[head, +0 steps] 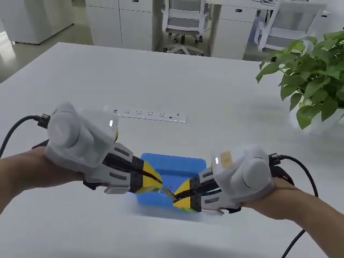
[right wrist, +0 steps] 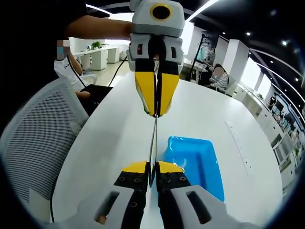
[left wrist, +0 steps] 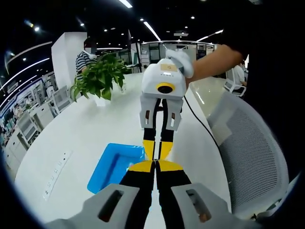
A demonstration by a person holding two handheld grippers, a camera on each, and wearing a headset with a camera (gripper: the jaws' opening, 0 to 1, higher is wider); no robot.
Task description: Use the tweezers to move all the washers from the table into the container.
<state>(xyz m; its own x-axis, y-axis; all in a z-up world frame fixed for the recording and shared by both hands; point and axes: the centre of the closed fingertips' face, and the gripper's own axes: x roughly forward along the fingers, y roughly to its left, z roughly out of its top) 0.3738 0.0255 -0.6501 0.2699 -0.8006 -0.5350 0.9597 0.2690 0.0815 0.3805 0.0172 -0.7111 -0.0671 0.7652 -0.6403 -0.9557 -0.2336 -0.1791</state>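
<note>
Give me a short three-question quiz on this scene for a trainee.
1. True or false: the left gripper and the right gripper are both shut on the tweezers.
2. Pick one: the container is A) red, B) blue, C) green.
3. Fill in: the long white thing on the table beyond the container is a ____.
Key: 1 true; 2 B; 3 power strip.
</note>
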